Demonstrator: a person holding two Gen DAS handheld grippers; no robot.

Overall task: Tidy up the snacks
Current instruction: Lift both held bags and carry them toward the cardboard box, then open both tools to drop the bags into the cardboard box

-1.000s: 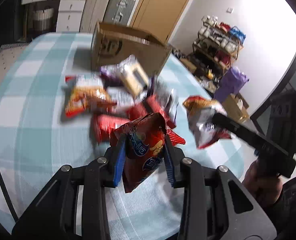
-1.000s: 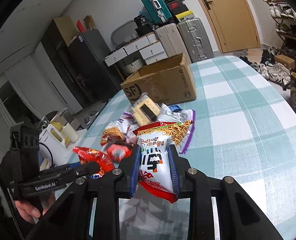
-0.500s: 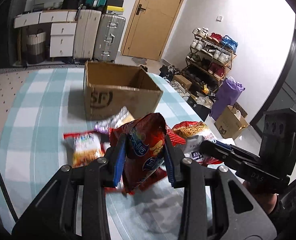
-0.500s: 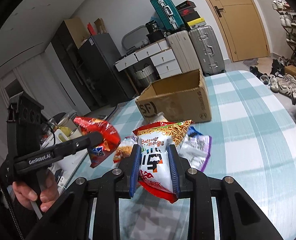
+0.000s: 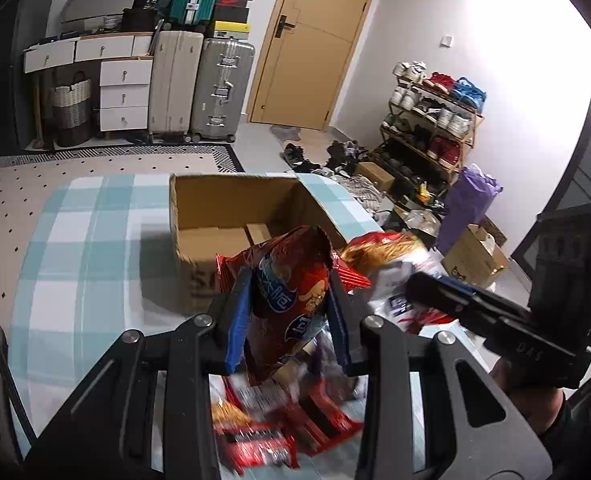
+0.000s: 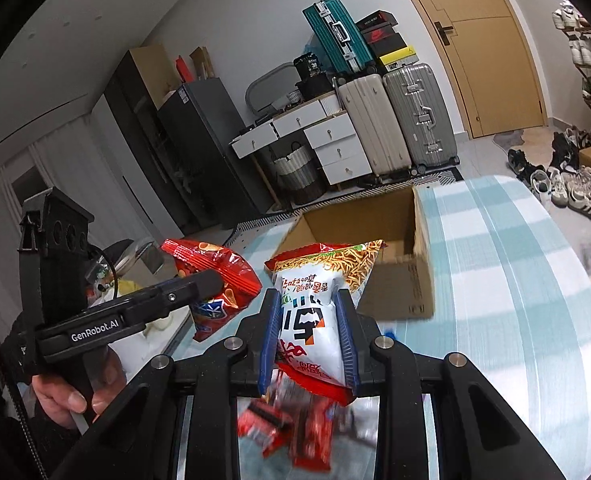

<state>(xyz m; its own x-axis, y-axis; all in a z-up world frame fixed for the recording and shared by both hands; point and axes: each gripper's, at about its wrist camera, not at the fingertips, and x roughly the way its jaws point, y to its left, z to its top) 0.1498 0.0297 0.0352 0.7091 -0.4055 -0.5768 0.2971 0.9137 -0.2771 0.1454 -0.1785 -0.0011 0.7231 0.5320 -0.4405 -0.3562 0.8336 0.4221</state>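
My left gripper [image 5: 289, 316] is shut on a red chip bag [image 5: 291, 280] and holds it in the air just short of the open cardboard box [image 5: 223, 236]. My right gripper [image 6: 307, 336] is shut on a white and red noodle-snack bag [image 6: 311, 300], also lifted, in front of the same box [image 6: 395, 280]. The right gripper and its bag show in the left wrist view [image 5: 447, 296]; the left gripper and red bag show in the right wrist view [image 6: 199, 288]. Several snack packs [image 5: 267, 432] lie below on the checked tablecloth.
The box stands on a table with a blue and white checked cloth [image 5: 79, 264]. Suitcases [image 5: 199, 84] and drawers [image 5: 123, 92] stand at the far wall, a shoe rack [image 5: 431, 120] at the right. Loose red packs [image 6: 295, 428] lie under the right gripper.
Both grippers have risen with their bags and moved toward the box; its inside now shows. The snack pile has dropped to the bottom of both views.
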